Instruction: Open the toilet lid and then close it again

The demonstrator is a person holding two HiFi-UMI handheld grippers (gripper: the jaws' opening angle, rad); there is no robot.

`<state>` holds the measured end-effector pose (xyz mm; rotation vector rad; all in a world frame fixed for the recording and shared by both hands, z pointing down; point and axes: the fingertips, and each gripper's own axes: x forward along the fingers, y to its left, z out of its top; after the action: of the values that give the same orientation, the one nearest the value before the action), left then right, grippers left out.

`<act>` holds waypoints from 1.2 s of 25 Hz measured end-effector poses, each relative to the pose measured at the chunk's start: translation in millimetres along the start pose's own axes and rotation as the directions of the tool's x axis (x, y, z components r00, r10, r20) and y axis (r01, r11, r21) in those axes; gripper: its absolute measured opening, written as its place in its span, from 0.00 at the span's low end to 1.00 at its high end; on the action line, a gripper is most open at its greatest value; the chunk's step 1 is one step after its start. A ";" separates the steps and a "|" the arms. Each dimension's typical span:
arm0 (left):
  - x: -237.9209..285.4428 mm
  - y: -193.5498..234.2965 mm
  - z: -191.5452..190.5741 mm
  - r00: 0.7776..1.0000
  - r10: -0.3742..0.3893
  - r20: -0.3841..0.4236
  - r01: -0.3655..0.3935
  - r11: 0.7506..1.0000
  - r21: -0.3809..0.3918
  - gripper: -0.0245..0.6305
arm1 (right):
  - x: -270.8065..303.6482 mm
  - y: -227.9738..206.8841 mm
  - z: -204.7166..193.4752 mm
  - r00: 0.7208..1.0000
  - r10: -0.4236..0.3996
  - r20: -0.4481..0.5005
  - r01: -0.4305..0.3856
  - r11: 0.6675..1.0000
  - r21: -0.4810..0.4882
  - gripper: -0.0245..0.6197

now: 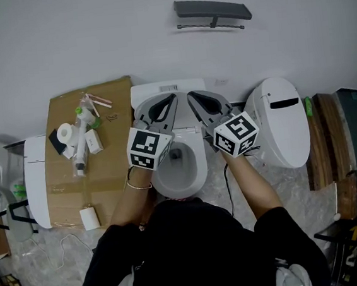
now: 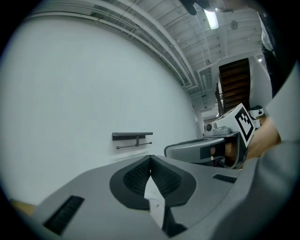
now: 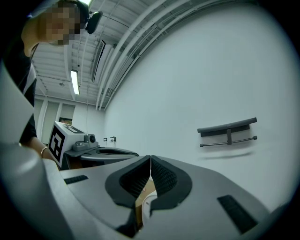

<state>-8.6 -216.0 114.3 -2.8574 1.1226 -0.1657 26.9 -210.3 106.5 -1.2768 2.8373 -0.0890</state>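
Note:
The white toilet (image 1: pixel 177 174) stands below me in the head view with its bowl uncovered. Its lid (image 1: pixel 183 131) seems to stand up against the tank (image 1: pixel 166 89) and shows only edge-on. My left gripper (image 1: pixel 172 98) and right gripper (image 1: pixel 190 95) hover side by side over the tank and point at the white wall. In the left gripper view the left gripper (image 2: pixel 150 157) has its jaw tips touching, with only a white sliver showing behind the lower gap. The right gripper (image 3: pixel 150 157) is shut the same way. Neither holds anything.
A grey shelf with a rail (image 1: pixel 212 12) hangs on the wall above. A second white toilet-like unit (image 1: pixel 284 125) stands close on the right. On the left, cardboard (image 1: pixel 65 183) carries paper rolls and tubes (image 1: pixel 79 134). Wooden planks (image 1: pixel 327 136) lie far right.

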 end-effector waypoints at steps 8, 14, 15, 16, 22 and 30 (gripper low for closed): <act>3.5 7.9 -6.2 1.000 -0.009 -0.009 0.009 1.000 -0.015 0.04 | -0.3 -7.4 -2.5 0.999 -0.037 0.012 0.037 0.999 0.020 0.07; 9.8 10.6 -10.5 0.999 -0.047 0.003 0.047 0.999 -0.017 0.04 | 0.4 -17.2 -7.6 0.996 -0.093 0.015 0.092 0.995 0.038 0.07; 10.4 11.4 -10.8 0.999 -0.053 0.005 0.053 0.999 -0.008 0.04 | 0.6 -18.9 -8.3 0.995 -0.102 0.014 0.101 0.994 0.039 0.07; 11.3 12.2 -11.3 0.998 -0.057 0.006 0.057 0.998 0.001 0.04 | 0.8 -20.9 -8.8 0.994 -0.110 0.015 0.109 0.993 0.039 0.07; 14.4 21.9 -16.2 0.996 -0.088 0.009 0.088 0.996 -0.003 0.04 | 4.0 -26.8 -9.5 0.987 -0.159 0.027 0.158 0.987 0.041 0.07; 15.5 29.6 -36.6 0.994 -0.109 -0.006 0.109 0.994 -0.031 0.04 | 2.4 -30.5 -30.4 0.975 -0.222 0.000 0.222 0.973 0.068 0.07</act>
<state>-21.8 -249.0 148.8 -2.9490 0.9788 -0.1664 46.6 -231.1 138.8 -1.5707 2.6488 -0.1830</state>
